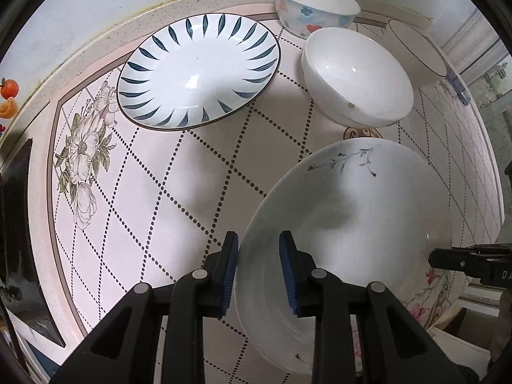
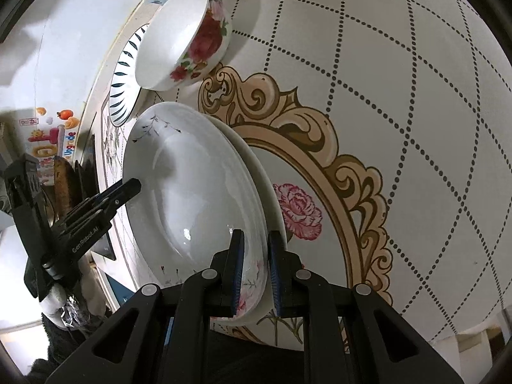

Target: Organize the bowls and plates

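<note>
Left wrist view, left to right. Along the left edge, a dark flat slab, blurred. Pale pink surface (image 1: 179, 198), smooth, printed with dotted diamond lines and a grey flower spray. Upper middle: glossy blue-leaf plate (image 1: 198, 72), round, shallow, dark-rimmed. Bottom centre: left tongs (image 1: 259, 275), black arms with ribbed blue pads, pointing straight down, clamped on the near rim of the white plate (image 1: 352, 224), one pad outside, one inside. Upper right: flowered bowl (image 1: 315, 6), plain white bowl (image 1: 356, 78), and a dark-rimmed bowl (image 1: 416, 52) cut by the edge.

Right wrist view, left to right. Left tongs seen from outside at mid left, gripping the far rim of the same plate (image 2: 198, 198). Upper middle: rose-printed bowl (image 2: 182, 36), glazed. Bottom centre: right tongs (image 2: 256, 275), angled steeply downward, pinched on the plate's near rim over a gold scroll oval printed on the surface.
</note>
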Action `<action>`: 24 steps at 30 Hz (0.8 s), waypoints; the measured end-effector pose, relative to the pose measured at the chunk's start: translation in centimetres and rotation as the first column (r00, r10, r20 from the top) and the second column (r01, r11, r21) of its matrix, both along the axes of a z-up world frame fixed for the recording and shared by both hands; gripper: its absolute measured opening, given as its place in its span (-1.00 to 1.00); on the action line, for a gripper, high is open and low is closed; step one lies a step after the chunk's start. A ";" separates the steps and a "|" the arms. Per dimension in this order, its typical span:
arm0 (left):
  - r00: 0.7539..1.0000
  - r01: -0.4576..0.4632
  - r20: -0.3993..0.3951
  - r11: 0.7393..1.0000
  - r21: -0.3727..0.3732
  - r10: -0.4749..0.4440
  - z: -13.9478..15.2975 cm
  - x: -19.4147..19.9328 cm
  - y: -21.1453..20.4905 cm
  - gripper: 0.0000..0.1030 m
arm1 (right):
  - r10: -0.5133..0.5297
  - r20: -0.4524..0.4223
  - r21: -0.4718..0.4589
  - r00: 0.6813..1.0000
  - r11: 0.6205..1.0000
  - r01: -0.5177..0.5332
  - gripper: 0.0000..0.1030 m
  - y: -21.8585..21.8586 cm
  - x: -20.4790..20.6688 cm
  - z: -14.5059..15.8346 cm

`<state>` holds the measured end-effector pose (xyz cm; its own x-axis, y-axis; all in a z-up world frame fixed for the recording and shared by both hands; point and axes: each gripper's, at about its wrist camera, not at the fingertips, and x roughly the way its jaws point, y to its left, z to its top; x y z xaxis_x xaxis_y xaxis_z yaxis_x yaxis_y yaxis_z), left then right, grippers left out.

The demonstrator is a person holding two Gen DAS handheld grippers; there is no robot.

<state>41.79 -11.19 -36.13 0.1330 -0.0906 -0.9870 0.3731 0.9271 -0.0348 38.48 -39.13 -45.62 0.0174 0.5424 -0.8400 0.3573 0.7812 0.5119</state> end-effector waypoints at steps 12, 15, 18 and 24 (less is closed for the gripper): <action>1.000 -0.022 0.003 0.999 0.049 0.022 -1.4 -1.6 -2.0 -0.54 | 0.086 -0.007 -0.020 0.996 0.996 -0.086 -0.63 1.0 0.5 0.6; 1.000 -0.022 0.008 0.998 0.063 0.021 -1.8 -2.0 -2.3 -0.54 | 0.119 -0.018 -0.042 0.993 0.992 -0.119 -0.62 1.5 0.6 1.0; 0.999 -0.034 0.002 0.997 0.066 0.034 -2.4 -2.1 -2.4 -0.53 | 0.142 -0.026 -0.055 0.990 0.988 -0.143 -0.62 1.8 0.7 1.3; 0.998 -0.067 0.003 0.996 0.059 0.067 -2.7 -1.6 -1.8 -0.53 | 0.162 -0.026 -0.076 0.986 0.984 -0.164 -0.58 2.0 1.0 2.1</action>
